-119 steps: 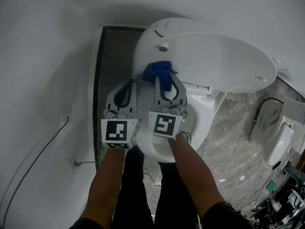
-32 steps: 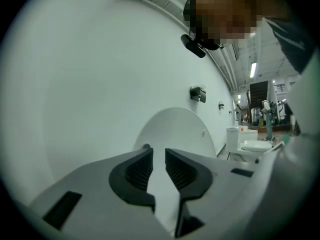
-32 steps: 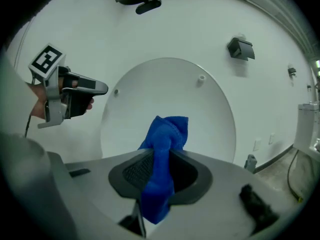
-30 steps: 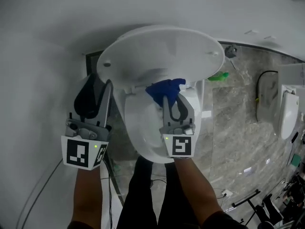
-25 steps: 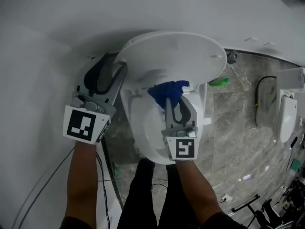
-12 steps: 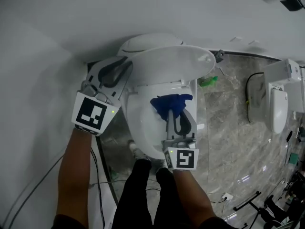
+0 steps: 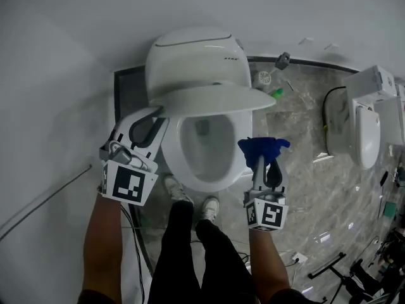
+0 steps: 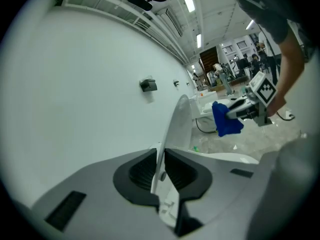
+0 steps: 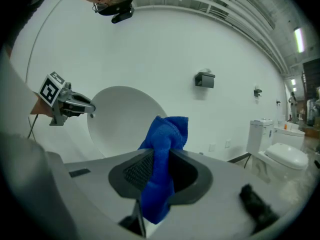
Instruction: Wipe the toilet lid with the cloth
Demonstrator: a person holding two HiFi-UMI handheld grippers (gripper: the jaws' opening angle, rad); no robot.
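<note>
White toilet lid [image 7: 209,100]: half-lowered over the bowl [image 7: 205,149]. Blue cloth [image 7: 262,148]: bunched, pinched in my right gripper [image 7: 261,162], clear of the lid.

Half-lowered lid [image 7: 202,99] roofs back of bowl [image 7: 183,170]; front open from above. Left: tight gap btw toilet [image 7: 190,49] & wall [image 7: 50,106]. Right: floor [image 7: 304,195] free up to 2nd toilet [image 7: 364,138], only right tongs [image 7: 260,160] w/ cloth [image 7: 262,147] over it.

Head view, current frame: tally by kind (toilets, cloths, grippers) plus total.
Toilets: 2, the near toilet and the far toilet
Cloths: 1, the blue cloth
Grippers: 2, the left gripper and the right gripper
Total: 5
</note>
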